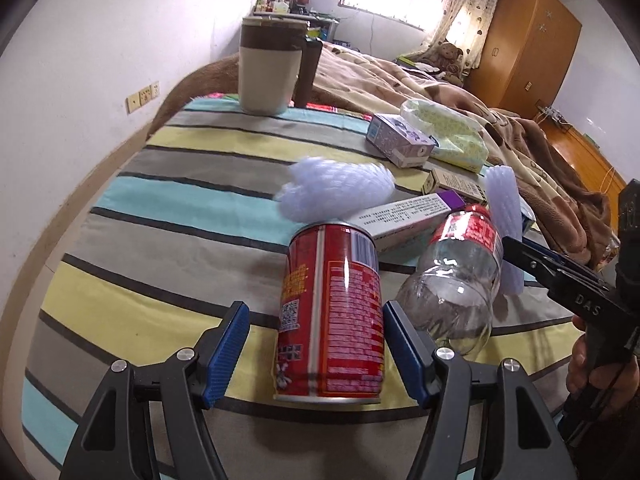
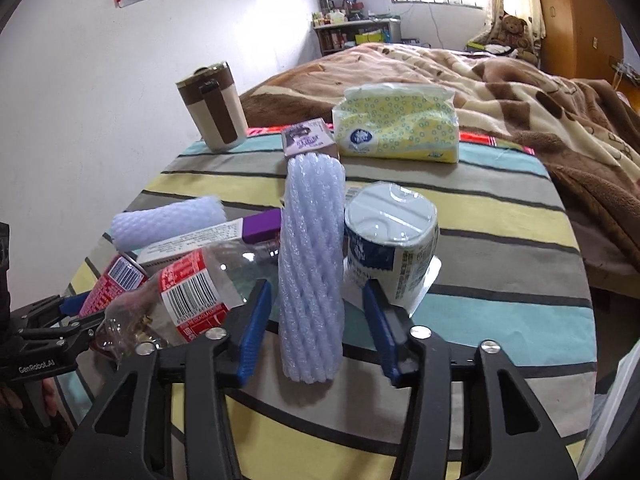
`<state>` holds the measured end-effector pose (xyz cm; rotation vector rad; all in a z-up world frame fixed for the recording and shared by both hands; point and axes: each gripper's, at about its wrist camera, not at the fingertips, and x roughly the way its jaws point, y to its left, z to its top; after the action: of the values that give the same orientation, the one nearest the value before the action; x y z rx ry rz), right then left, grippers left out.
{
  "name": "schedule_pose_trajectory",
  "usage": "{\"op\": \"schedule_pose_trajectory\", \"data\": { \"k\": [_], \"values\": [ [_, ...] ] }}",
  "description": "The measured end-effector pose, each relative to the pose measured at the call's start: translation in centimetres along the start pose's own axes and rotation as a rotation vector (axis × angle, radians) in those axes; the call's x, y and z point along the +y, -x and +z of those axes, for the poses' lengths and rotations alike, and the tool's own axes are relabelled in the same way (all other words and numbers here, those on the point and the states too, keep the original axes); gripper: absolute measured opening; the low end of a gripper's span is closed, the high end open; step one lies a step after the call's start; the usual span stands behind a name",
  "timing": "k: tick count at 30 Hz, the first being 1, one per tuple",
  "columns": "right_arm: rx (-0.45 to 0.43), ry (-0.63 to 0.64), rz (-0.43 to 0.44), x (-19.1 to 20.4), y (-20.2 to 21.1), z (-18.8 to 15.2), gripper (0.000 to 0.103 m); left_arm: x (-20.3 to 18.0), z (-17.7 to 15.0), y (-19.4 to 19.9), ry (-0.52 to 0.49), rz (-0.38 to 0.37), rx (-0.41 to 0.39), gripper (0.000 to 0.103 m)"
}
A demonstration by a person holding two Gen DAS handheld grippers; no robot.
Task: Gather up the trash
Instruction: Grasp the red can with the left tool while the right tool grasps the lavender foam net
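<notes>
A red can [image 1: 332,312] lies on the striped cloth [image 1: 160,248], between the blue pads of my left gripper [image 1: 315,307]. The gripper is open, with a gap on the can's left side. A white foam net sleeve [image 2: 312,264] stands upright between the pads of my right gripper [image 2: 316,285], which is open with thin gaps on both sides. A clear plastic bottle [image 1: 460,272] with a red label lies beside the can. A second foam net [image 2: 168,220] and a white and purple carton [image 2: 212,236] lie behind it. A sealed white and blue cup [image 2: 390,240] stands right of the sleeve.
At the back of the cloth stand a beige and brown mug [image 2: 214,106], a small purple box [image 2: 308,138] and a yellow tissue pack [image 2: 396,128]. A bed with a brown blanket [image 2: 520,92] lies beyond. The left gripper [image 2: 72,320] shows at the lower left of the right wrist view.
</notes>
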<state>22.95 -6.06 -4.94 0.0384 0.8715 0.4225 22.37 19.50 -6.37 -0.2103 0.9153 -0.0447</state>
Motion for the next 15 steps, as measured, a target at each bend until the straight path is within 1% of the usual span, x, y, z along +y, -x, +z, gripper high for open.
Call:
{"op": "schedule_pose_trajectory", "data": {
  "k": [4,7,10,12,13,15],
  "values": [
    [0.016,0.001,0.007,0.08,-0.33,-0.16,0.032,-0.09,-0.09,-0.38,0.002,-0.004,0.010,0.068],
    [0.020,0.003,0.012,0.14,-0.34,-0.28,0.030,-0.09,-0.23,-0.69,0.002,-0.010,0.020,0.066],
    [0.017,0.001,0.017,0.12,-0.23,-0.35,0.029,-0.28,-0.45,-1.01,-0.006,-0.013,0.035,0.059],
    [0.015,-0.001,0.023,0.14,-0.20,-0.38,0.029,-0.57,-0.46,-1.00,-0.016,-0.008,0.034,0.056],
    [0.015,0.001,0.024,0.19,-0.17,-0.39,0.028,-0.66,-0.43,-1.03,-0.017,-0.009,0.034,0.053],
    [0.010,0.000,0.022,0.15,0.00,-0.42,0.028,-0.75,-0.40,-1.08,-0.019,-0.006,0.036,0.053]
  ]
}}
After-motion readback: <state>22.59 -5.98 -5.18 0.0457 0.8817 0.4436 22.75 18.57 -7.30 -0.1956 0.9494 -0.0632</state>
